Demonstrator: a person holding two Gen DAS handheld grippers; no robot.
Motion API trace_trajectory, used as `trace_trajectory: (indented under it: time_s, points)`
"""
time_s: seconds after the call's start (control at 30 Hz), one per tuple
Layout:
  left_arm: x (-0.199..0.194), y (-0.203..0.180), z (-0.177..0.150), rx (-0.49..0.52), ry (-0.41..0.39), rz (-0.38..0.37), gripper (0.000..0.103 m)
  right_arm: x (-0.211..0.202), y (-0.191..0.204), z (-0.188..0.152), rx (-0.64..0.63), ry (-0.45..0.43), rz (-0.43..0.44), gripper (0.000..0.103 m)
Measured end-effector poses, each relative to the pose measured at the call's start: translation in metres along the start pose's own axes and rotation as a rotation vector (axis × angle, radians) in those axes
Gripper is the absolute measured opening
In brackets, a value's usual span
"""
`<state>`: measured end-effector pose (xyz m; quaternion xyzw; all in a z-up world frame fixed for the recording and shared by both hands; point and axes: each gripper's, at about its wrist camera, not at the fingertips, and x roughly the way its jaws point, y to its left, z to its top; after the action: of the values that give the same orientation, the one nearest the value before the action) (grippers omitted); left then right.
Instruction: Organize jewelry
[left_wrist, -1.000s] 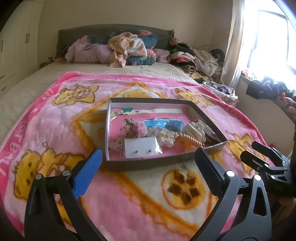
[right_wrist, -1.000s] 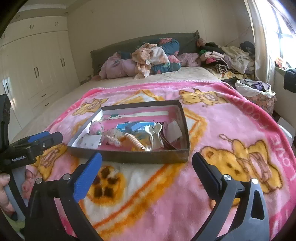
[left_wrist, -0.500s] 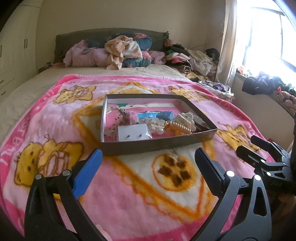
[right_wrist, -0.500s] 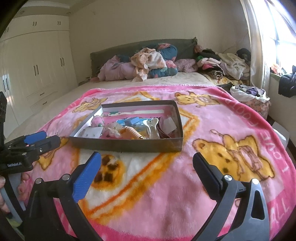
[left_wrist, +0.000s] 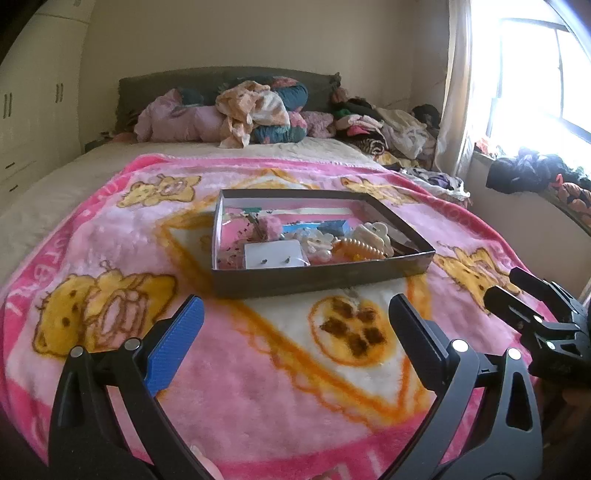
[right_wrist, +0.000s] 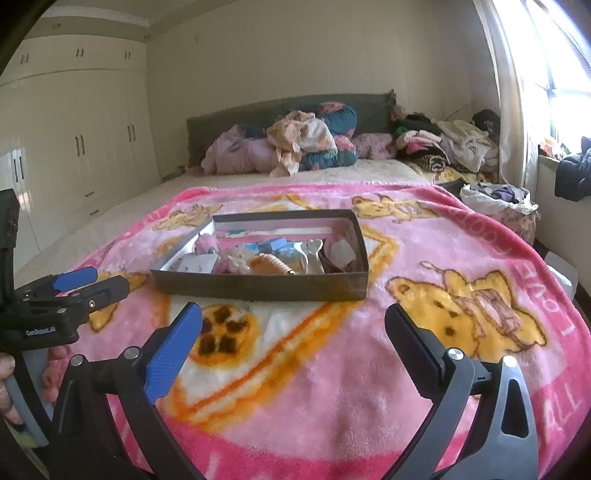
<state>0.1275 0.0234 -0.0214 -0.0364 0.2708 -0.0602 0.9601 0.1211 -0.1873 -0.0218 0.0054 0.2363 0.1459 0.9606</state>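
A shallow grey box (left_wrist: 317, 277) (right_wrist: 258, 287) sits on the pink teddy-bear blanket in the middle of the bed. It holds jewelry and hair items: a white earring card (left_wrist: 275, 254), an orange spiral band (left_wrist: 356, 248) (right_wrist: 272, 263), a white claw clip (left_wrist: 373, 234), a pink pompom (left_wrist: 269, 224) and blue cards (left_wrist: 332, 226). My left gripper (left_wrist: 295, 317) is open and empty, hovering near the foot of the bed, short of the box. My right gripper (right_wrist: 293, 321) is open and empty, to the right of the left one. Each shows at the edge of the other's view.
The pink blanket (left_wrist: 110, 236) covers the near half of the bed. Pillows and clothes (left_wrist: 251, 107) pile against the headboard. More clothes (left_wrist: 391, 129) lie at the far right by the window. White wardrobes (right_wrist: 74, 147) line the left wall.
Both grippers have pulled back and down from the box, which now appears smaller and farther away. Both have stayed open and empty.
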Motion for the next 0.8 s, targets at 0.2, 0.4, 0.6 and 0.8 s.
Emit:
trace_trajectory:
  time_s: [0.2,0.4,0.6,0.8]
  points:
    - [-0.007,-0.001,-0.004,0.008,-0.048,0.019,0.091,-0.009,0.000,-0.004,0.001,-0.051,-0.005,0.097]
    - [-0.010,-0.004,-0.008,0.026,-0.071,0.037,0.092,-0.015,0.000,-0.006,0.003,-0.088,-0.013,0.097]
    - [-0.015,-0.004,-0.010,0.021,-0.104,0.044,0.092,-0.021,-0.001,-0.010,0.009,-0.113,-0.026,0.097]
    - [-0.015,-0.003,-0.010,0.019,-0.108,0.055,0.092,-0.022,-0.002,-0.011,0.008,-0.123,-0.029,0.097]
